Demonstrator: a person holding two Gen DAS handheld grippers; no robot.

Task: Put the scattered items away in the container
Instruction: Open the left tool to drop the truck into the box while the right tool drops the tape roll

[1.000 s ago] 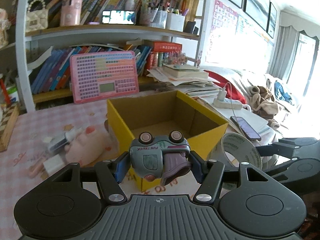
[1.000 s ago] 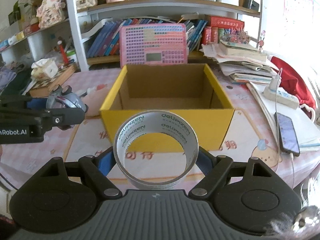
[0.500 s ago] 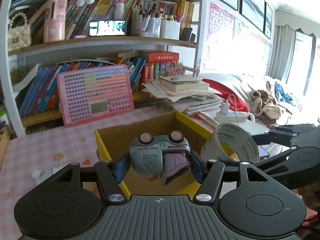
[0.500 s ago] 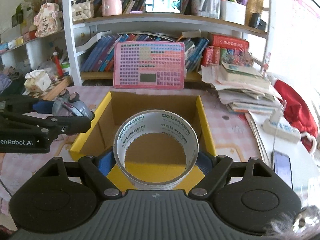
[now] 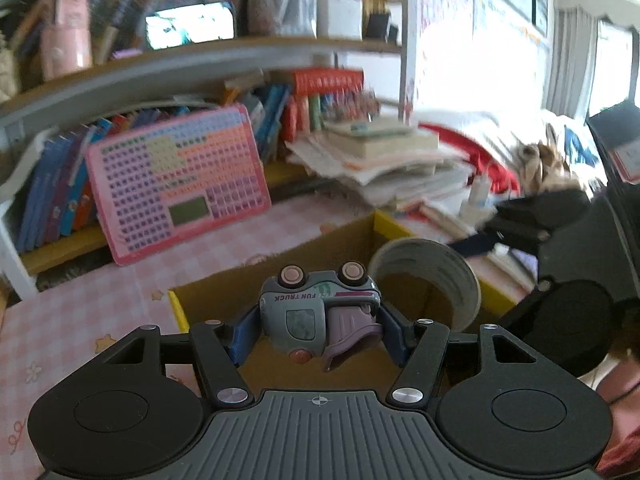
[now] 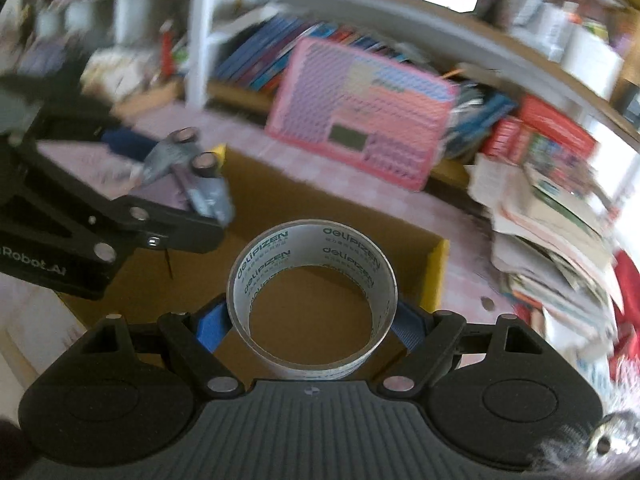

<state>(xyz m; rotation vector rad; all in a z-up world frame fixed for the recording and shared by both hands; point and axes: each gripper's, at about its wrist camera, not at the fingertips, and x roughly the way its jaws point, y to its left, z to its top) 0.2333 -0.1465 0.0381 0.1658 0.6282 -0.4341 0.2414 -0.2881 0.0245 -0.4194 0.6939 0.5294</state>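
Our left gripper (image 5: 318, 326) clamps the toy truck (image 5: 316, 316) and our right gripper (image 6: 310, 322) grips the tape roll (image 6: 312, 300), both held over the open yellow cardboard box (image 6: 436, 272) on the desk (image 5: 72, 320).

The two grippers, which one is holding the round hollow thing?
The right gripper: its jaws clamp the tape roll, an open ring. The left gripper holds a solid toy truck instead.

Free room and obstacles: the open cardboard box (image 6: 320, 208) lay clear beneath you. Your left claw (image 6: 192, 184) crowded its left side, the pink board (image 6: 360, 120) closed off the far edge, and stacked papers (image 6: 552, 216) bounded the right.
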